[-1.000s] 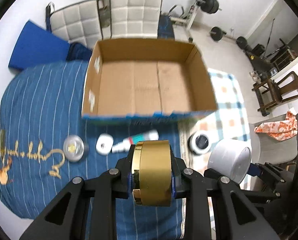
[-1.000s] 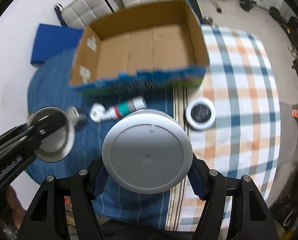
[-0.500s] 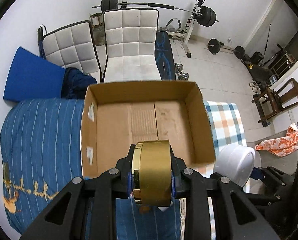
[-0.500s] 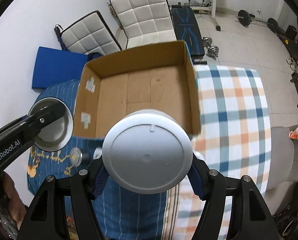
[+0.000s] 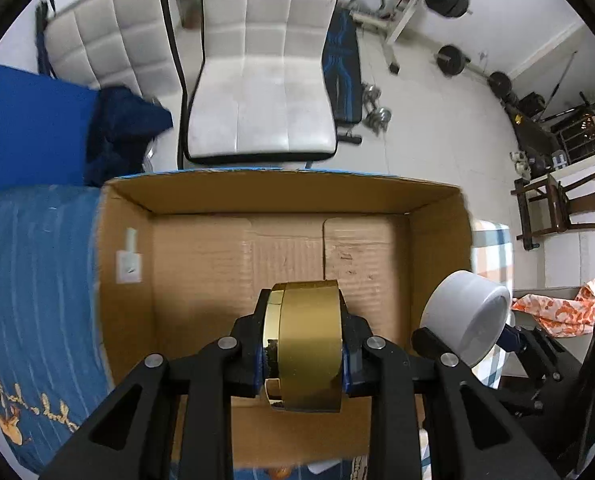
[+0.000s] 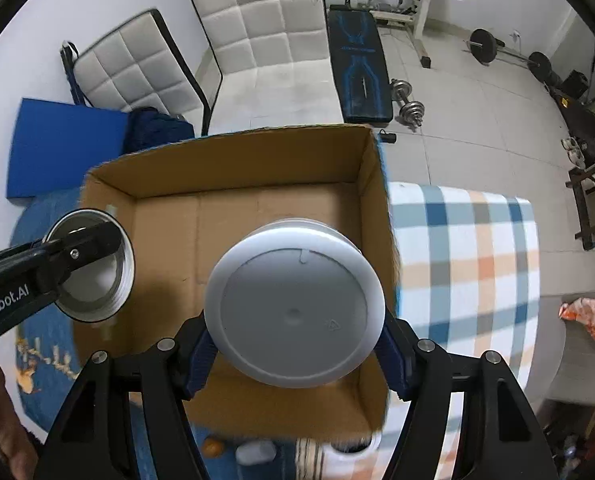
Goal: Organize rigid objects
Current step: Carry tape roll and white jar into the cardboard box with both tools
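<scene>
My left gripper (image 5: 304,354) is shut on a gold metal jar (image 5: 307,344), held on its side above the empty cardboard box (image 5: 233,264). In the right wrist view the jar's open silver mouth (image 6: 93,268) shows at the left. My right gripper (image 6: 295,340) is shut on a round white container (image 6: 295,304), bottom toward the camera, above the right half of the box (image 6: 169,208). The white container also shows at the right of the left wrist view (image 5: 467,316).
The box sits on a blue striped cloth (image 5: 33,264) beside a checked cloth (image 6: 465,252). Small items lie just before the box's near wall (image 6: 255,452). Two white chairs (image 5: 257,80) and gym weights (image 6: 409,100) stand beyond the table.
Both grippers moved forward with their loads, from above the cloth and small items to over the box interior. The box now fills the lower part of both views.
</scene>
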